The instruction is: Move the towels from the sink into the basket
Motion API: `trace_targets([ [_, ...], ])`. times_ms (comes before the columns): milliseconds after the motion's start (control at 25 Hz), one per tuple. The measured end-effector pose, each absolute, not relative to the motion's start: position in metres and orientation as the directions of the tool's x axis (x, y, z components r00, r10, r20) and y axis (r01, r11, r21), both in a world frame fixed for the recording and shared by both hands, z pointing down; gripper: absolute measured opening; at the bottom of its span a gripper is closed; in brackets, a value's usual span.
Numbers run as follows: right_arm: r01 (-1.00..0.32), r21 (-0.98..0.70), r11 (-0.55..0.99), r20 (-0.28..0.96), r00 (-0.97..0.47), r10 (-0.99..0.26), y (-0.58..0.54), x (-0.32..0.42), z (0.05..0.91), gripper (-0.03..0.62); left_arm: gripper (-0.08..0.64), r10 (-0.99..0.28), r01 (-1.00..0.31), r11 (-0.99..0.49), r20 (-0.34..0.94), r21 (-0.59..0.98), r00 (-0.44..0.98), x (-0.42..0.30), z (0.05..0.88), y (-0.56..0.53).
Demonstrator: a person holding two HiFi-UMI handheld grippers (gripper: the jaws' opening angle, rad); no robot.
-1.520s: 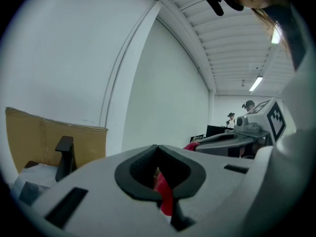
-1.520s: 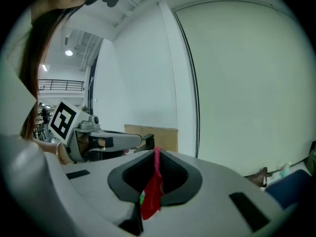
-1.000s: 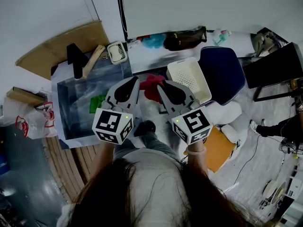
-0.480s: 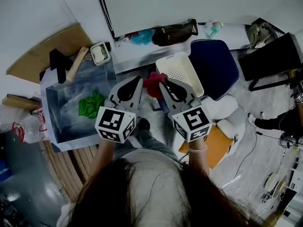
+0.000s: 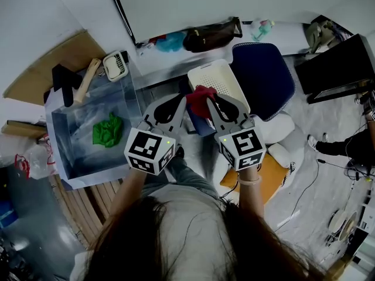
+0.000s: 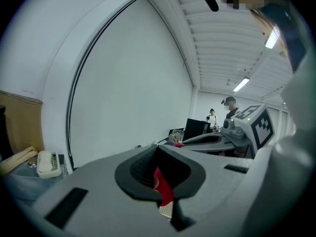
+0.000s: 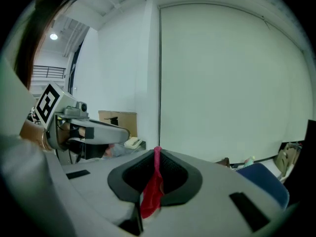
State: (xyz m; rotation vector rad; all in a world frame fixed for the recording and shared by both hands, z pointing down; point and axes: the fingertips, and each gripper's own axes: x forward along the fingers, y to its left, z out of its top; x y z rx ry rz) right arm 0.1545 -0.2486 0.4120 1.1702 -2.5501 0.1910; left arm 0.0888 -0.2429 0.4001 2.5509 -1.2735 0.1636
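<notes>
A red towel [image 5: 201, 97] hangs bunched between my two gripper tips, at the near left edge of the white perforated basket [image 5: 227, 76]. My right gripper [image 5: 211, 100] is shut on it. In the right gripper view a red strip [image 7: 152, 196] runs up through the right gripper's [image 7: 157, 152] closed jaws. My left gripper [image 5: 184, 99] is shut too. In the left gripper view red cloth [image 6: 163, 186] fills the hollow behind the left gripper's [image 6: 158, 148] closed tips, with basket mesh [image 6: 166, 210] below. A green towel [image 5: 108, 130] lies in the sink [image 5: 61, 151] on the left.
A dark blue chair [image 5: 263, 84] stands right of the basket. A dark bag [image 5: 211, 37] and a teal cloth [image 5: 171, 41] sit on the ledge behind. A white brush [image 5: 115, 66] rests on the sink's far corner. Two people [image 6: 228, 105] stand far off.
Both grippers have carried the red towel away from the sink to the basket's near edge. The green towel, half hidden by the left gripper before, now lies in plain view.
</notes>
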Motion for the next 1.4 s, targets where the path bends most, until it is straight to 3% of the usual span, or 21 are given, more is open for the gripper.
trace_targets([
  [720, -0.862, 0.054, 0.503, 0.439, -0.432, -0.788, -0.266, 0.225, 0.486, 0.048, 0.008, -0.662, -0.713, -0.664, 0.267, 0.224, 0.700, 0.143, 0.429, -0.256],
  [1400, -0.903, 0.062, 0.425, 0.614, -0.301, -0.730, -0.276, 0.274, 0.622, 0.048, 0.008, -0.575, -0.660, -0.704, 0.335, 0.260, 0.746, 0.181, 0.481, -0.271],
])
